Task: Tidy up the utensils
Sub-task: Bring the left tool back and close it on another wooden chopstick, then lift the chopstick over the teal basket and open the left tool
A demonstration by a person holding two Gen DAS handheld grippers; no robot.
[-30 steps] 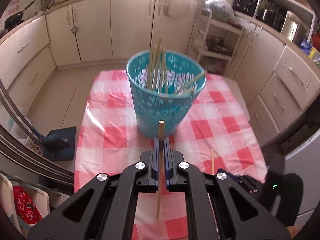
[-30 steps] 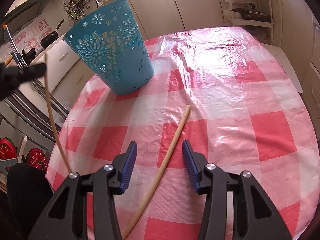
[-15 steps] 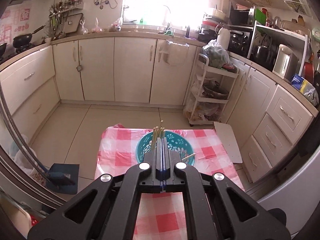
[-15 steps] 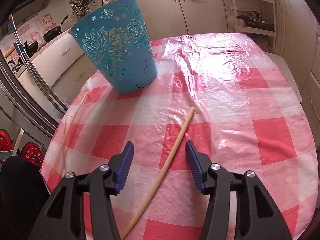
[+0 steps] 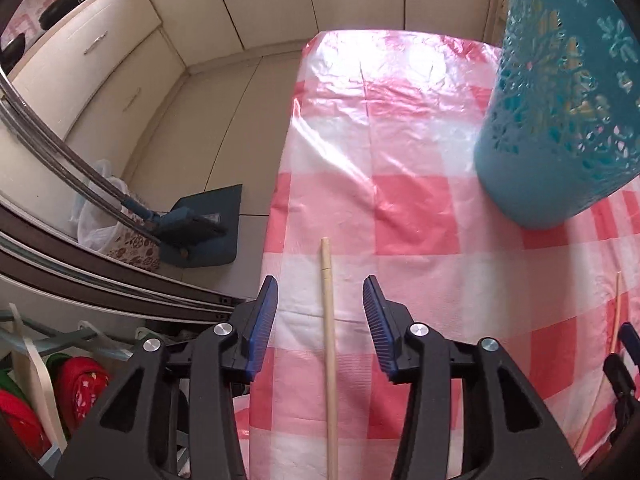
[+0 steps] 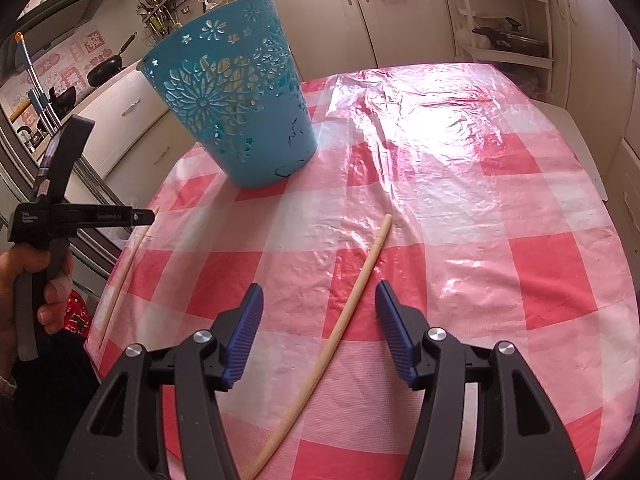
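Chopstick (image 5: 329,344) lies near tablecloth (image 5: 420,216) edge, between open left gripper (image 5: 320,316) fingers.

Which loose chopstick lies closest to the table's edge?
The chopstick near the left gripper, along the left edge; the other chopstick lies mid-table.

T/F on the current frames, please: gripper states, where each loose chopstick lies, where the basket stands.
1. The left gripper is open, with a chopstick lying on the tablecloth between its fingers. True.
2. The right gripper is shut on a chopstick. False: it is open, and the chopstick lies on the cloth between its fingers.
3. The teal basket stands upright on the table. True.
4. The basket lies on its side between the right gripper's fingers. False: it stands farther back, to the left.
5. No chopstick lies on the cloth. False: two do, one at each gripper.
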